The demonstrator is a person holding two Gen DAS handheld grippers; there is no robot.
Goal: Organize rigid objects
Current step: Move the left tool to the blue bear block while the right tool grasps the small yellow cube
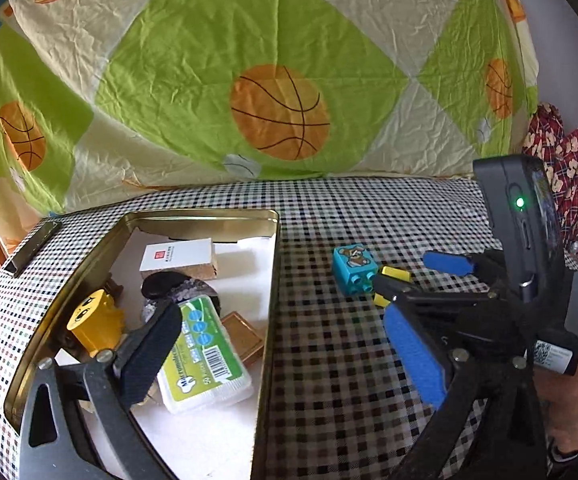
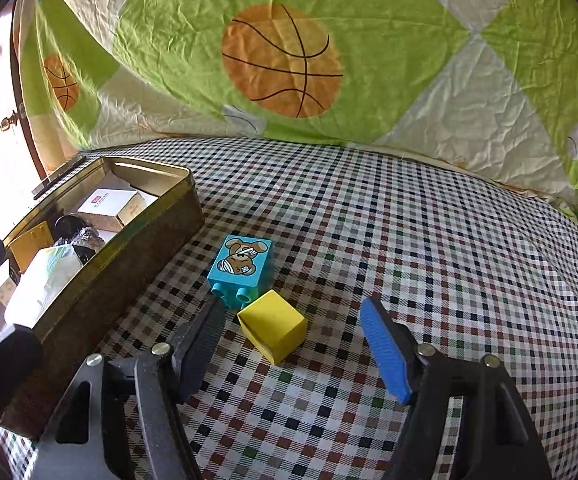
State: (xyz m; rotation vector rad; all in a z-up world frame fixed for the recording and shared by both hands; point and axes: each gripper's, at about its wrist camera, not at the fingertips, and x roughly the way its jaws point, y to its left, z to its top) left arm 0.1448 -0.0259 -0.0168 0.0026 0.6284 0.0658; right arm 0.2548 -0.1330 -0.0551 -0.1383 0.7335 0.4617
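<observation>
Right gripper [image 2: 293, 344] astride yellow block [image 2: 273, 326]

I see one blue block [image 2: 240, 267], one yellow block [image 2: 273, 326], and one gold tin [image 2: 129, 256] at my nine o'clock.

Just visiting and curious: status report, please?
Right hand-held gripper open around yellow block. Left hand-held gripper open beside tin. Blue brick touching block.
</observation>
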